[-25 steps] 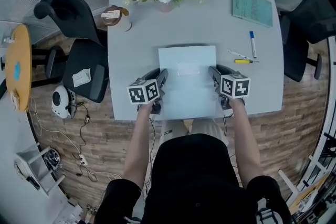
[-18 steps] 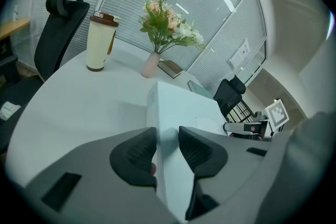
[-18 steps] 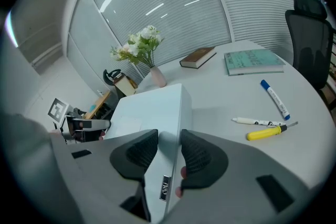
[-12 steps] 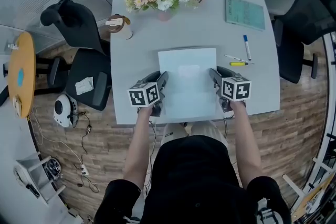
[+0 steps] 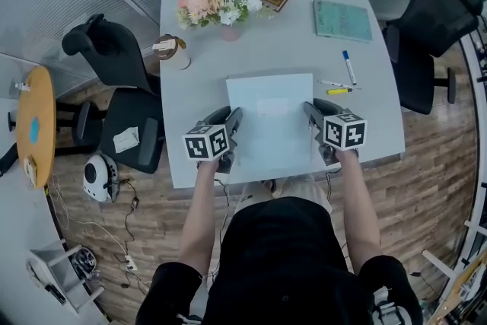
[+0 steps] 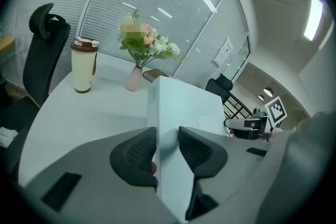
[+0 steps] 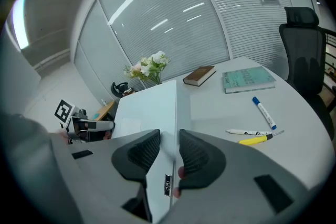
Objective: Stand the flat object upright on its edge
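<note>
A black top (image 5: 281, 255) with short sleeves is worn, seen in the head view towards six o'clock; the forearms are left uncovered. Each hand-held gripper is built as a grey moulded shell ending in two black, ribbed pads (image 6: 195, 150). On the left hand-held gripper (image 5: 233, 116) a white cube (image 5: 207, 142) printed with black square markers is mounted, at about seven o'clock from its tips. A matching cube (image 5: 345, 130) is carried on the right hand-held gripper (image 5: 309, 110), at about four o'clock from its tips.
</note>
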{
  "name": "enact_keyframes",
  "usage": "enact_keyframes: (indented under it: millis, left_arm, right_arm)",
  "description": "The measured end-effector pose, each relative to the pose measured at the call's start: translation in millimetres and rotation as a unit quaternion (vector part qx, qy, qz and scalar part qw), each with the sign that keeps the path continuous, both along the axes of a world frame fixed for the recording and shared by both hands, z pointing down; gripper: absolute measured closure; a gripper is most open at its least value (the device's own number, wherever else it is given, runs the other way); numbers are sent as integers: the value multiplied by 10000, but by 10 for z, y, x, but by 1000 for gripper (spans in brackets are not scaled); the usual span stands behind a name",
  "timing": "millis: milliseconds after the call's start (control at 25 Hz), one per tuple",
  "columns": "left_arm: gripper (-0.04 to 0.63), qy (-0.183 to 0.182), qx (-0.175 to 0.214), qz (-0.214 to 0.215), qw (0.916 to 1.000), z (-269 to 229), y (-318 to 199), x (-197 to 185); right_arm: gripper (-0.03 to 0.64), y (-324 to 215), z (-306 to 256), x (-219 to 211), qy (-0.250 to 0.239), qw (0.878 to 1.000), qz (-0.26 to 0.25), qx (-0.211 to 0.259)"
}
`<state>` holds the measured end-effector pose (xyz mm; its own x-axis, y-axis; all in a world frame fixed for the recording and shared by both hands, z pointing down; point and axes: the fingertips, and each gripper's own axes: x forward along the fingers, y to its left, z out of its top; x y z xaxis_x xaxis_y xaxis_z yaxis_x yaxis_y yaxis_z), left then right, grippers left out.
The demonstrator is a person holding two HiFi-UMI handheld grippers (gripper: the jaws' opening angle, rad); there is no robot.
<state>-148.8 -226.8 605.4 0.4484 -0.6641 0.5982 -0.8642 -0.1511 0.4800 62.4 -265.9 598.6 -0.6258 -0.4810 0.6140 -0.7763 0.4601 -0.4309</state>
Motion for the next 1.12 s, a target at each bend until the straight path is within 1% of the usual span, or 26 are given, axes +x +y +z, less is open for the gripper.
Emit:
enact_keyframes:
  millis: [320,680,960,1120]
  left_arm:
    - [449,-125,394,211,9989,-297,-45,49]
    - [449,-237,735,386,9963,-559,-76,101]
    - [450,-324,1062,419,9929,-764,-190,70]
    - [453,-362,1233,509,9904,-851,-265,97]
  right_arm:
    - [486,26,-269,65,29,9991,137,391]
    - [492,56,-479,130,115,9974,234,673]
    - [500,-3,-625,109,223,9952,271,918]
    - [503,-73,-701,137,279,9934,337,1058]
